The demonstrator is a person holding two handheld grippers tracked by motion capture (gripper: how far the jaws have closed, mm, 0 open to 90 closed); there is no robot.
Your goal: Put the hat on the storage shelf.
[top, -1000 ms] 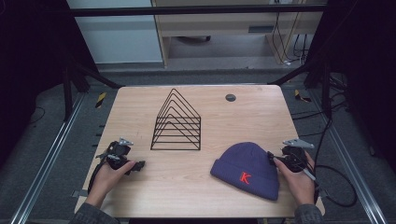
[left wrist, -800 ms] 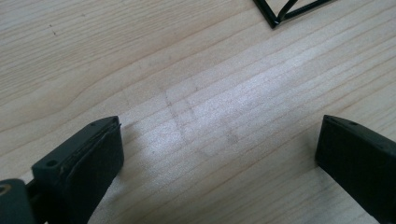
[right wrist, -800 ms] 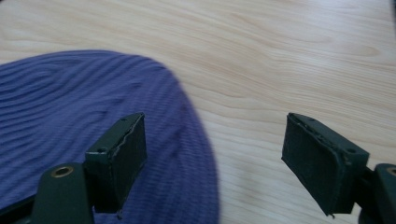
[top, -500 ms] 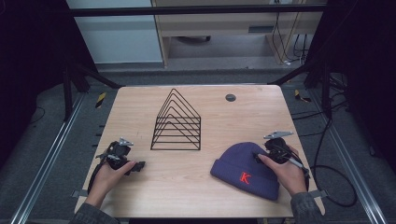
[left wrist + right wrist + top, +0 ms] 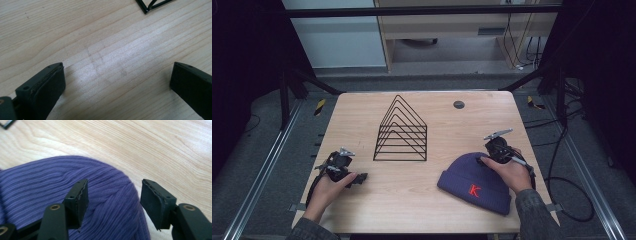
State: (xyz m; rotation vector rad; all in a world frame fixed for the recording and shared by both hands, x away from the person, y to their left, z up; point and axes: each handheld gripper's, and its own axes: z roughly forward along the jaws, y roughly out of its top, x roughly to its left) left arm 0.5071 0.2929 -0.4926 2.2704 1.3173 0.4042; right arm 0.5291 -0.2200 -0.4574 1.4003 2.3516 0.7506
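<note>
A purple knitted beanie (image 5: 469, 181) with a red K lies flat near the table's front right; its ribbed crown (image 5: 75, 185) fills the lower left of the right gripper view. My right gripper (image 5: 492, 152) hovers over the beanie's top right edge, open, its jaws straddling the crown (image 5: 113, 195) without closing on it. My left gripper (image 5: 357, 177) rests low at the front left, open over bare wood (image 5: 117, 75), with nothing between its jaws. A black wire file rack (image 5: 402, 131) stands mid-table between the two hands; one corner of the rack (image 5: 150, 5) shows far off.
The light wooden table (image 5: 422, 210) has a small dark round disc (image 5: 458, 104) near its back right. Metal frame rails and cables run along the floor on both sides. A cable trails from the right gripper off the table's right edge.
My right gripper moved left and forward from the table's right edge onto the beanie's top right rim. The left gripper and hand stayed put.
</note>
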